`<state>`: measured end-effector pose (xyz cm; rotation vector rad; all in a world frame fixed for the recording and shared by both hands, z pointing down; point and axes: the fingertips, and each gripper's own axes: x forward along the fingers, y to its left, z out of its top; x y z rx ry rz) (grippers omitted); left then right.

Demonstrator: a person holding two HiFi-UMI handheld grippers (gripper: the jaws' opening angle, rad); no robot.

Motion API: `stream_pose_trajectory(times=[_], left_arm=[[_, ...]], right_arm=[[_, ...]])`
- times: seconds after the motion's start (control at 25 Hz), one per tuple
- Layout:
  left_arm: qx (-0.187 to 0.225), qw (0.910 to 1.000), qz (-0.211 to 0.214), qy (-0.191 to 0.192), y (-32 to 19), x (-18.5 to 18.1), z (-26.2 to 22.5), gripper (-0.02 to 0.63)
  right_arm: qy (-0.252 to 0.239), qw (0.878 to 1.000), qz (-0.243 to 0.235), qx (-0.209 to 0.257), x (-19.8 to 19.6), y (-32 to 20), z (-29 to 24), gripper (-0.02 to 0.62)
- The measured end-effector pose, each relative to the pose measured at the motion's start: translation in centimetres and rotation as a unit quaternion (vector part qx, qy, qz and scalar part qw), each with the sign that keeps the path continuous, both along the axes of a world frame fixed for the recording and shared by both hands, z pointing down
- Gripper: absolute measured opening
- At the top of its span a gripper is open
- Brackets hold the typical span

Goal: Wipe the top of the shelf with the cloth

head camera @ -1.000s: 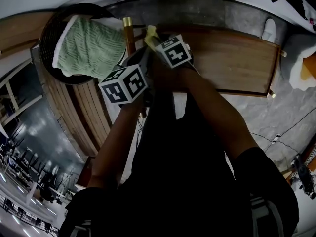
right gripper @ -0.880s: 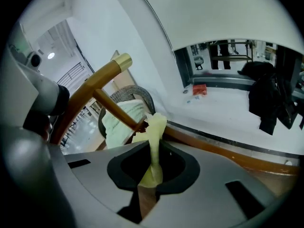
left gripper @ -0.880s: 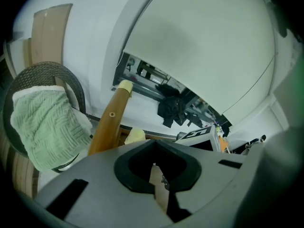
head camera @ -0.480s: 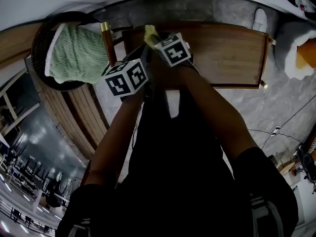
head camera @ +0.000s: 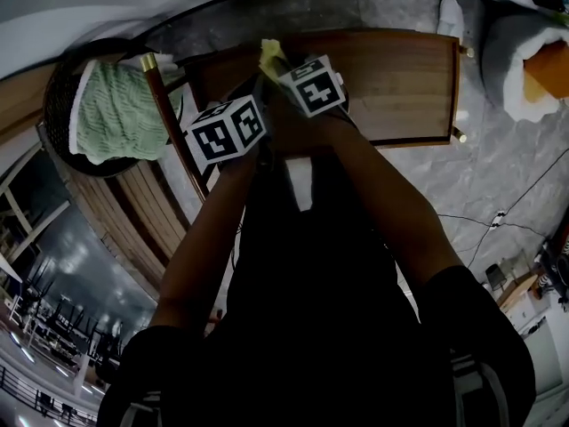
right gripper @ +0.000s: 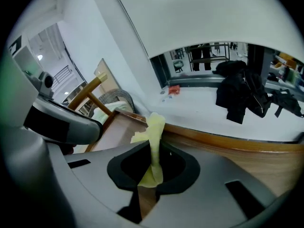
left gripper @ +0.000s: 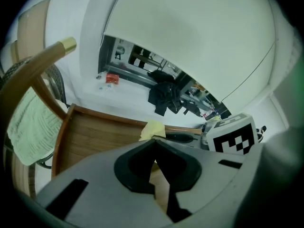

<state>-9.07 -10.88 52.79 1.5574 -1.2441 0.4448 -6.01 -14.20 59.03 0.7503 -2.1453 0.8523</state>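
I am gripping the yellow cloth [right gripper: 154, 129] in the right tongs [right gripper: 149, 177], over the left end of the shelf top [head camera: 391, 78]. The left tongs [left gripper: 155, 182] are clenched on nothing. Wiping seems about to start, and the next move needs the cloth pressed flat on the wood.

It looks like a home corner staged inside a lab or work hall. The home side is a wooden shelf [head camera: 391, 87], a wooden chair [head camera: 169, 118] and a basket [head camera: 55, 92] holding a green towel [head camera: 116, 118]. The work side is loose cables [head camera: 524, 205] on the grey marbled floor [head camera: 484, 172], dark clothes [right gripper: 242, 96] heaped on a white ledge, and metal racks [right gripper: 202, 53] beyond.
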Motion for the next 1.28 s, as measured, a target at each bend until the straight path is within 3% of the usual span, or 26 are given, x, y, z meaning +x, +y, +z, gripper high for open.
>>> stream_pose_trajectory(times=[0.72,1.28], left_arm=[[-0.014,0.9986,0.050,0.010,-1.7,11.7,3.6,0.011],[0.002,0.9930,0.114,0.030,-4.3,22.4,4.2,0.011]], right_arm=[[0.014,0.998,0.057,0.009,13.4,-2.2,-0.5,0.048],[0.041,0.988,0.142,0.035,25.8,-4.2,-0.8,0.048]])
